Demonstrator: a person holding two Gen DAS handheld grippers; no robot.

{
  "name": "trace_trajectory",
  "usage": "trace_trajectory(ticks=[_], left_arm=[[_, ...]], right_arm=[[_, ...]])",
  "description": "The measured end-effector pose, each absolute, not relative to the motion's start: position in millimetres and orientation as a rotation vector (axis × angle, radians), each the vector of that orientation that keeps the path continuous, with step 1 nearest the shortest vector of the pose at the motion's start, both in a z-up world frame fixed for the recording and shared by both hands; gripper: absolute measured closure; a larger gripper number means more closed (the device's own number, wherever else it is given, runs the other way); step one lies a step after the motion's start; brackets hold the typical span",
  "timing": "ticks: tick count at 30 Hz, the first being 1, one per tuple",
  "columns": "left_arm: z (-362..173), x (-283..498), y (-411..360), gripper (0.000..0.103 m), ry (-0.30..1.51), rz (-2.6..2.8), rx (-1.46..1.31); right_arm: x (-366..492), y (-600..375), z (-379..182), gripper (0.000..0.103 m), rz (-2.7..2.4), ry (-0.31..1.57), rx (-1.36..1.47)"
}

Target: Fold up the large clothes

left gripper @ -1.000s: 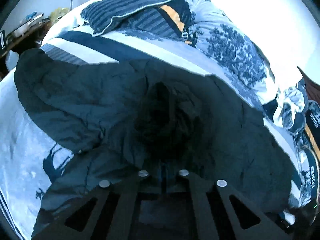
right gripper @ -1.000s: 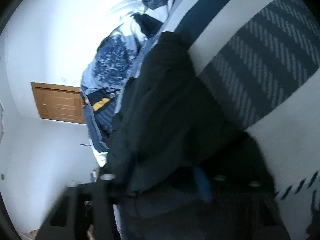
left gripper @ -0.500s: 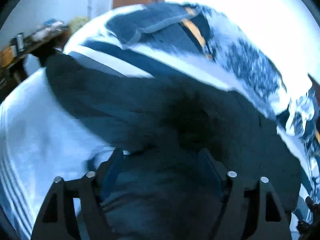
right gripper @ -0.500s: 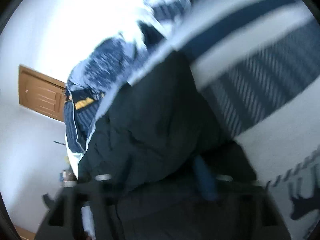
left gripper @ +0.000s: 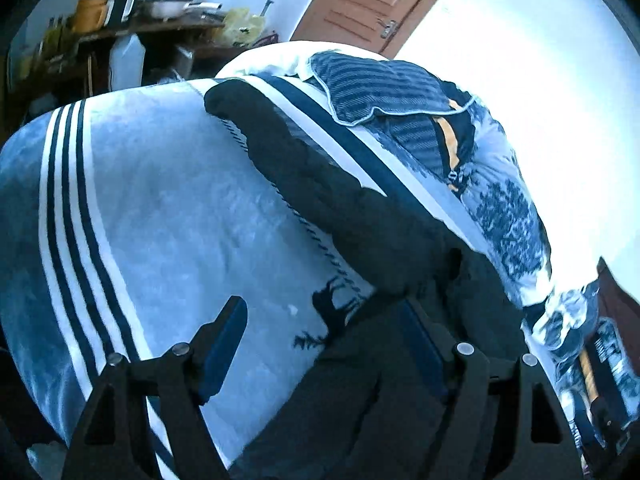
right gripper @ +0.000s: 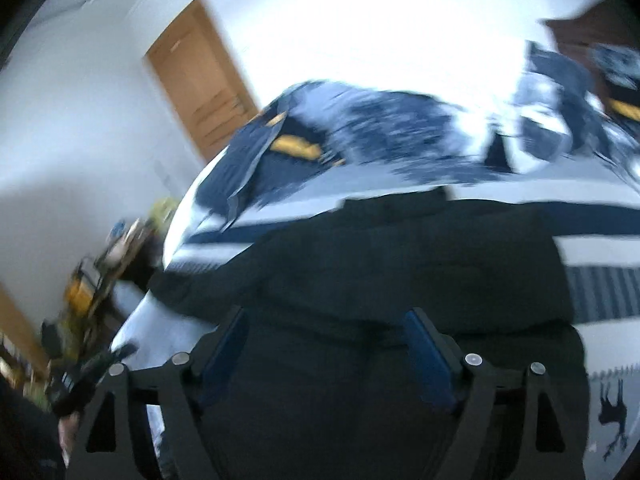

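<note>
Left wrist view shows the left gripper point(left gripper: 324, 344) with jaws spread, holding nothing, above the dark jacket point(left gripper: 344, 200) lying on the bed blanket point(left gripper: 168, 208), while the right gripper point(right gripper: 326, 344), likewise spread, hovers over it, probably choosing a fresh hold for the next fold.

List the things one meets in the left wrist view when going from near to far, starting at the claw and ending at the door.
left claw → dark jacket on the deer-print blanket → striped pillow → brown door
</note>
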State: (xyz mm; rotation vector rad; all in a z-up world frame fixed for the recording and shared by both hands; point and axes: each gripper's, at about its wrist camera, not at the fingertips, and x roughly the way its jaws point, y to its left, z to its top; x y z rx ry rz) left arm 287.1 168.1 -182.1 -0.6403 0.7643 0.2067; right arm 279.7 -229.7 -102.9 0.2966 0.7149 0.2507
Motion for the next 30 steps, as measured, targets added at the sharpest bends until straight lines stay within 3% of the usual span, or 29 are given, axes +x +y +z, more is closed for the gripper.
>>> trace_trajectory(ticks=[6, 11, 24, 29, 30], left_arm=[[-186, 310, 212, 0.025, 0.727, 0.247, -0.712], [-208, 309, 248, 0.025, 0.697, 0.364, -0.674], [-256, 306, 323, 0.025, 0.788, 0.540, -0.819], [-264, 314, 332, 0.025, 0.825, 0.541, -0.808], [-264, 313, 333, 0.025, 0.821, 0.538, -0.806]], right_arm=[[345, -131, -77, 0.020, 0.431, 0.797, 0.159], [403, -13, -88, 0.020, 0.647, 0.868, -0.010], [528, 293, -208, 0.020, 0.815, 0.978, -0.445], [559, 368, -260, 0.020, 0.686, 0.974, -0.651], [564, 376, -267, 0.025, 0.654, 0.997, -0.681]])
